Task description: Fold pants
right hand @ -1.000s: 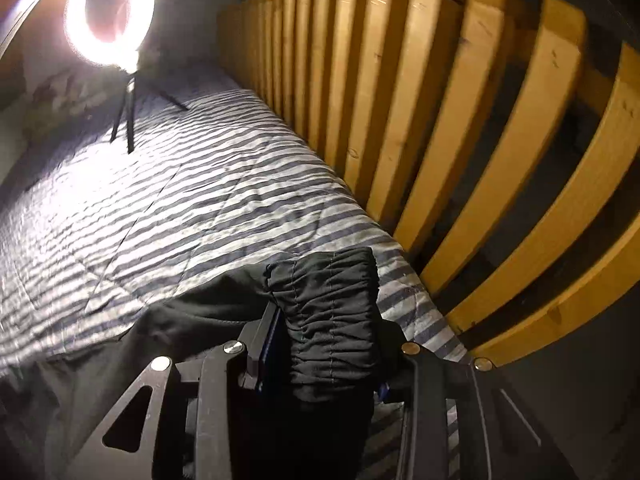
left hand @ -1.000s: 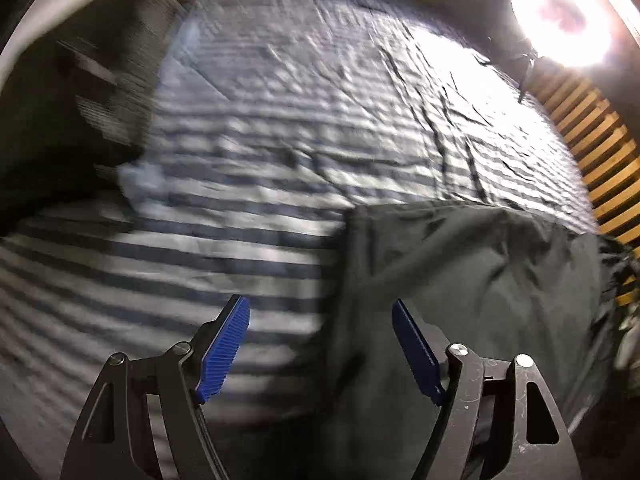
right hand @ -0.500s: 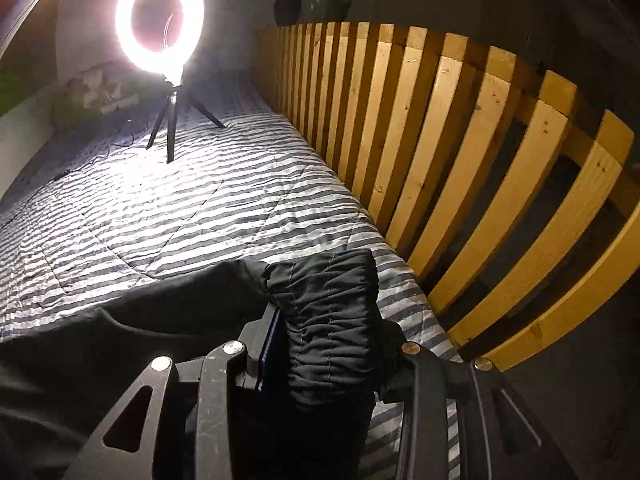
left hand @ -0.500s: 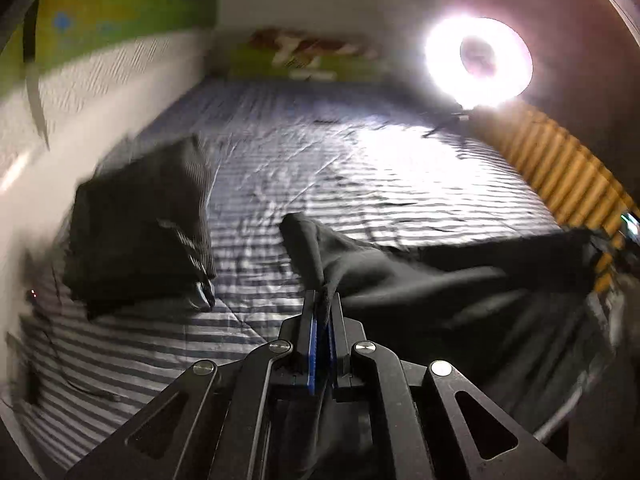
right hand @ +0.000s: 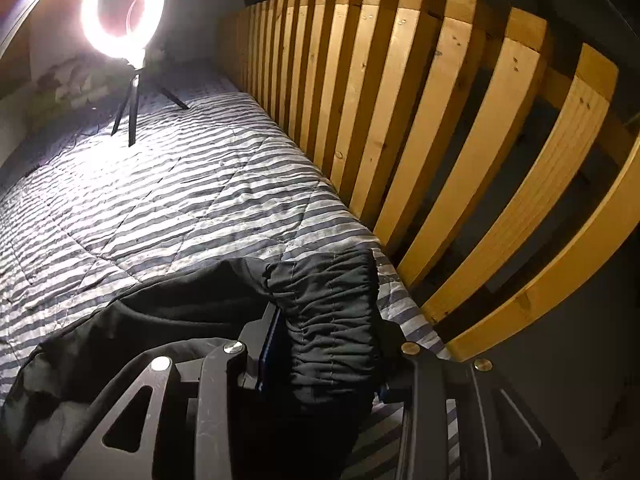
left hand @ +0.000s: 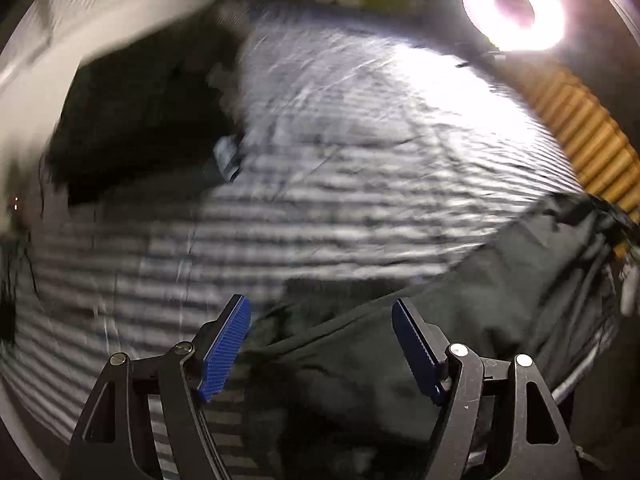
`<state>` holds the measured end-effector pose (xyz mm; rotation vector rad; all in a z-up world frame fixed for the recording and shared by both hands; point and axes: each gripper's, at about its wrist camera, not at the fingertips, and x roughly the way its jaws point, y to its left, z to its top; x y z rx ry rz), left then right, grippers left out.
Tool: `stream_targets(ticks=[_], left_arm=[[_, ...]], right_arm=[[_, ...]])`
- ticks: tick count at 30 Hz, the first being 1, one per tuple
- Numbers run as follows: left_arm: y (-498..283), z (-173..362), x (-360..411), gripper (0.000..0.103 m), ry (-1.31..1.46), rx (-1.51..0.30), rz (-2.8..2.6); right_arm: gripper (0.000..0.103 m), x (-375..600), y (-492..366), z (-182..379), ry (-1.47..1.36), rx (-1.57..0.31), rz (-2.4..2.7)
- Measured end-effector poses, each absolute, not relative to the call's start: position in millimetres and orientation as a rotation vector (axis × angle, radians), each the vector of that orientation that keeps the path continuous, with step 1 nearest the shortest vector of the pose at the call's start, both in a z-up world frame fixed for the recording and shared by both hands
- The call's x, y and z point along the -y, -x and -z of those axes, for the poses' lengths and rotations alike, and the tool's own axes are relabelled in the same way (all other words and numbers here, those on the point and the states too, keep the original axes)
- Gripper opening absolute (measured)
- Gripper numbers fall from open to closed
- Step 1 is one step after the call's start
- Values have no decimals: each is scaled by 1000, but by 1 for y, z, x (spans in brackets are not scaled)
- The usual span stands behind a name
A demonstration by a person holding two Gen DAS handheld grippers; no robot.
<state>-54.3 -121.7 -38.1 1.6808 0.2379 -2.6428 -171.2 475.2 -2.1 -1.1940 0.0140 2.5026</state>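
Note:
Dark pants (left hand: pixel 460 320) lie spread across the near part of a striped bed (left hand: pixel 360 160). My left gripper (left hand: pixel 320 344) hovers over the pants' near edge with its jaws opening; the blue pads (left hand: pixel 226 344) stand wide apart and touch no cloth. In the right wrist view my right gripper (right hand: pixel 324 344) is shut on the gathered waistband (right hand: pixel 332 312) of the pants (right hand: pixel 160 308), close to the bed's right edge. The picture from the left wrist is blurred.
A lit ring light (right hand: pixel 122 8) on a tripod stands on the bed at the back. A wooden slatted rail (right hand: pixel 440 120) runs along the right side. A dark folded garment (left hand: pixel 140 120) lies at the left, by the white wall (left hand: pixel 60 40).
The left gripper closed on the pants' cloth half a second ago and has now let go and opened wide, having shifted. The right gripper keeps its grip on the waistband.

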Motion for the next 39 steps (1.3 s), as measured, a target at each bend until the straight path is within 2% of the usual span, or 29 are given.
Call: stream_targets(ticks=[2,5,7,8,9,10,11,16,19,21,22,23,25,29,34,39], left_arm=[[57,56,137,76,-1706,-254,2579],[48,74,150,76,-1791,-487,2549],[45,80,149,76,-1798,-566,2531],[42,81,144,67,-1788,-570,2543],[42,83,137,50,-1784,-526,2547],[44,84,129,7,-1793,-428,2521],[42,83,125,3,-1768,-392,2508],[18,33,138,2,-1570,-488,2543],[-11,-14,146,3,-1443,-484,2550],[-22,-47,148,5,-1358,-478,2553],[-24,-60,148,15,-1307,-502,2584],[-18,-69,153,48,-1295,-509,2594],[-8,-77,156,87,-1270,-510,2629],[16,-64,158,87,-1274,-385,2620],[41,-4,175,87,-1452,-268,2497],[57,77,203,87,-1644,-354,2300]], right_arm=[[33,-472,174,3,1196,5,-2503],[33,-470,176,6,1206,20,-2499],[33,-468,178,8,1207,29,-2497],[33,-468,180,9,1209,31,-2496],[33,-467,181,11,1211,30,-2494],[34,-466,183,12,1212,28,-2492],[34,-465,183,13,1212,26,-2492],[33,-463,179,3,1178,24,-2523],[33,-467,175,-6,1145,-19,-2550],[33,-468,174,-10,1121,-32,-2566],[33,-468,175,-11,1110,-12,-2562],[33,-468,176,-11,1100,8,-2553],[33,-473,179,-10,1095,-2,-2525],[33,-488,180,-6,1127,-76,-2475],[33,-494,181,-3,1158,-81,-2470],[33,-493,188,-3,1204,-46,-2494]])
